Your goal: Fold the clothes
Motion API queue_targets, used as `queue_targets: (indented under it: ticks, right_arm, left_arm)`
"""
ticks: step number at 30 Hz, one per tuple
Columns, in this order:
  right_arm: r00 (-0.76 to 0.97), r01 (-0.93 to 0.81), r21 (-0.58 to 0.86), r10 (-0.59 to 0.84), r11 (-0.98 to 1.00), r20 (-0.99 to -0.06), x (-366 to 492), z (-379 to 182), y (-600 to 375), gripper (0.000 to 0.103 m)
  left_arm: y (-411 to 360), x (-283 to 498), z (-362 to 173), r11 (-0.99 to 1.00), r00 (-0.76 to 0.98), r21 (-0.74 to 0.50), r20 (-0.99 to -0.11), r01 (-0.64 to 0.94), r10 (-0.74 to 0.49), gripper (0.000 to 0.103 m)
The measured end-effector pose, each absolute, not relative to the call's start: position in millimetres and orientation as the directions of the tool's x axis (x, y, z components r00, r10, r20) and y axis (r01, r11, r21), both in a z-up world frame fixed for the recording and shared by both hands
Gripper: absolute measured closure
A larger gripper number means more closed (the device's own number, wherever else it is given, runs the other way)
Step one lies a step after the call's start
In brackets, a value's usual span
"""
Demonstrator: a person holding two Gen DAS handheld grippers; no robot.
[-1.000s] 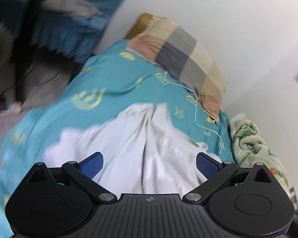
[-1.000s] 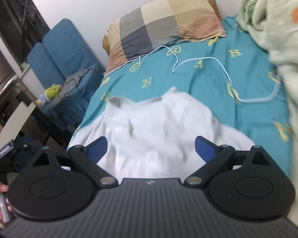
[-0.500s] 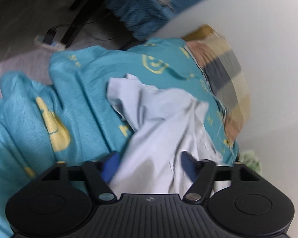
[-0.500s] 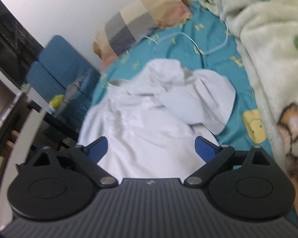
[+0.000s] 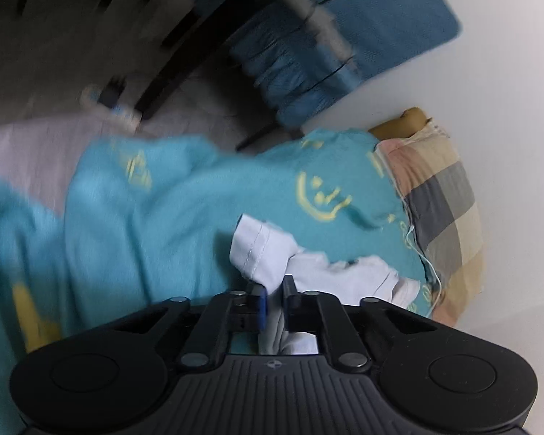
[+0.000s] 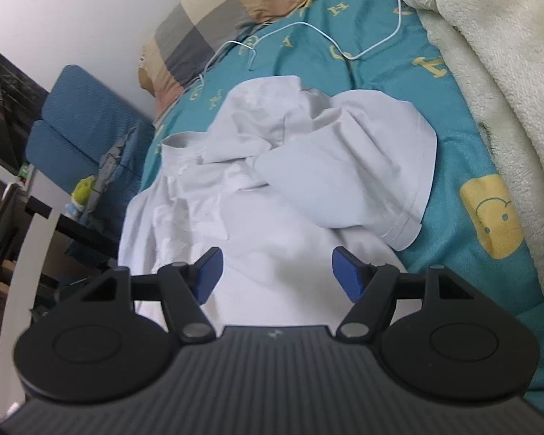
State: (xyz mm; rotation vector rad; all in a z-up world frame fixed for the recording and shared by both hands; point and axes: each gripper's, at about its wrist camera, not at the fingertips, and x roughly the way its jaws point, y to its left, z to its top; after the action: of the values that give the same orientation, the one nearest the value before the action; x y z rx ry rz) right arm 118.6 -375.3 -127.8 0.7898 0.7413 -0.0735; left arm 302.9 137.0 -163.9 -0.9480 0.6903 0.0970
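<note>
Now | my left gripper (image 5: 274,299) pinches the white shirt (image 6: 272,181) | my right gripper (image 6: 275,275) hangs wide open, empty, above it on the bed sheet (image 6: 453,290)

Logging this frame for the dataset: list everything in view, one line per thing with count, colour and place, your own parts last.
white shirt: one, white, crumpled on the bed, one edge pinched in the left gripper.
bed sheet: one, teal with yellow prints, covering the bed.
pillow: one, checked tan, grey and pink, at the head of the bed by the wall.
cable: one, white, looped on the sheet near the pillow.
fleece blanket: one, cream, along the bed's right side.
armchair: one, blue, beside the bed.
plush toy: one, yellow-green, by the armchair.
left gripper: black with blue pads, shut on the shirt.
right gripper: black with blue pads, open above the shirt.
</note>
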Motion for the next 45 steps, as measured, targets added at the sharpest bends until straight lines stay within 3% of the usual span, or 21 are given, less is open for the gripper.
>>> queue_targets:
  ticks: [5,9,11,14,17,19,22,29,33,39,43,45]
  right_arm:
    - [0.762,0.331,0.599,0.168,0.729,-0.626,119.2,-123.1,-375.9,0.033]
    - [0.768,0.343,0.578,0.133,0.741,-0.626,121.0,-120.4,-379.2,0.033]
    - [0.766,0.352,0.569,0.121,0.743,-0.632,123.7,-121.8,-381.5,0.033]
    - [0.758,0.359,0.564,0.121,0.744,-0.641,127.8,-126.3,-384.7,0.033]
    - [0.754,0.361,0.558,0.118,0.747,-0.646,130.1,-127.3,-385.5,0.033]
    - [0.757,0.353,0.558,0.121,0.752,-0.642,130.1,-125.7,-385.4,0.033]
    - [0.764,0.338,0.560,0.127,0.756,-0.633,123.9,-120.3,-384.5,0.033]
    - [0.783,0.302,0.569,0.142,0.765,-0.606,101.2,-103.7,-381.5,0.033]
    - [0.793,0.281,0.574,0.151,0.769,-0.590,88.3,-94.3,-379.8,0.033]
    - [0.794,0.264,0.561,0.153,0.784,-0.588,70.4,-88.4,-375.1,0.033]
    - [0.789,0.267,0.580,0.171,0.769,-0.590,69.3,-92.2,-378.0,0.033]
    - [0.790,0.270,0.585,0.172,0.764,-0.589,69.9,-93.4,-380.0,0.033]
  left_arm:
    - [151.8,324.2,-114.4,0.687,0.809,-0.640,-0.573,-0.344,-0.129,0.096]
    - [142.4,355.3,-107.8,0.807,0.752,-0.466,-0.658,-0.364,-0.041,0.096]
    - [138.9,362.9,-117.0,0.825,0.724,-0.435,-0.688,-0.361,-0.047,0.094]
    - [143.1,360.2,-126.4,0.810,0.696,-0.455,-0.713,-0.369,-0.083,0.080]
    - [149.1,336.2,-121.5,0.799,0.683,-0.491,-0.716,-0.347,-0.144,0.073]
    - [152.7,309.8,-112.7,0.806,0.660,-0.514,-0.719,-0.294,-0.217,0.060]
    - [149.3,261.0,-97.4,0.837,0.595,-0.498,-0.751,-0.228,-0.285,0.056]
    - [123.1,138.4,-95.0,0.892,0.308,-0.400,-0.893,-0.210,-0.328,0.055]
    - [107.4,91.4,-108.2,0.914,0.188,-0.337,-0.936,-0.226,-0.298,0.061]
    - [82.3,68.6,-106.5,0.943,0.171,-0.282,-0.952,-0.179,-0.253,0.062]
    - [65.7,57.4,-104.1,0.962,0.163,-0.239,-0.963,-0.133,-0.216,0.050]
    - [57.4,51.9,-102.9,0.970,0.160,-0.217,-0.967,-0.110,-0.198,0.050]
